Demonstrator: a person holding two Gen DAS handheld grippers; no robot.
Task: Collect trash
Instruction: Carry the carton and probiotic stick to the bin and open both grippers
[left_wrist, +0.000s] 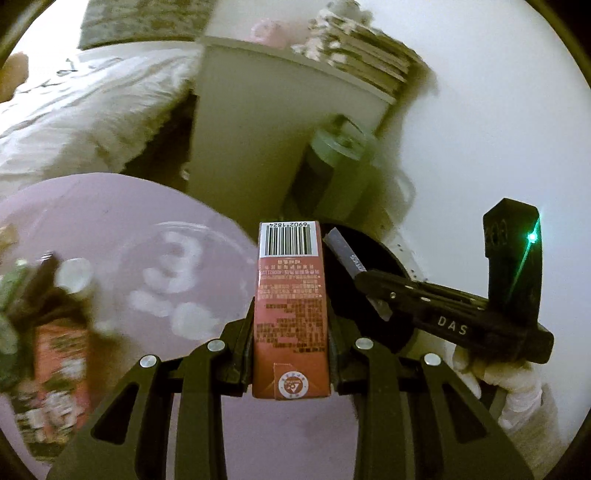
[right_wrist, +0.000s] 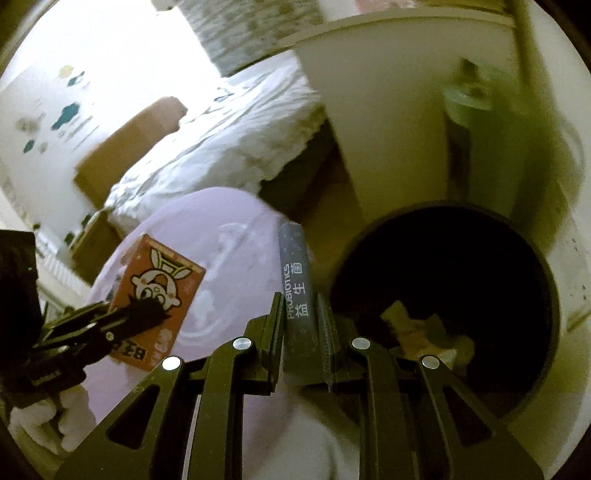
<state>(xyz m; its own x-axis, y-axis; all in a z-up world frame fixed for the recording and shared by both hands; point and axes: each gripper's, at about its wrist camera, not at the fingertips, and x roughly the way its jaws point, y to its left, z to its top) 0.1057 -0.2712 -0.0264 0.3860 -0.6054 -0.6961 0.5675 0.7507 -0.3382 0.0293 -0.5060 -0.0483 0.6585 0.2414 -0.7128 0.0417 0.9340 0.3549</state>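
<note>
My left gripper (left_wrist: 291, 325) is shut on a red drink carton (left_wrist: 290, 306) with a barcode at its far end, held above the pink round table (left_wrist: 122, 236). The carton also shows in the right wrist view (right_wrist: 155, 299). My right gripper (right_wrist: 301, 310) is shut on a dark grey probiotics sachet (right_wrist: 295, 280), held near the left rim of a black trash bin (right_wrist: 454, 295) that has crumpled trash inside. In the left wrist view the right gripper (left_wrist: 373, 291) holds the sachet (left_wrist: 345, 254) over the bin (left_wrist: 369, 266).
More wrappers and a red packet (left_wrist: 59, 365) lie on the table's left side. A white cabinet (left_wrist: 266, 122), a green lidded bin (left_wrist: 332, 170) and a bed with white bedding (left_wrist: 81, 110) stand behind. A cardboard box (right_wrist: 125, 147) is at far left.
</note>
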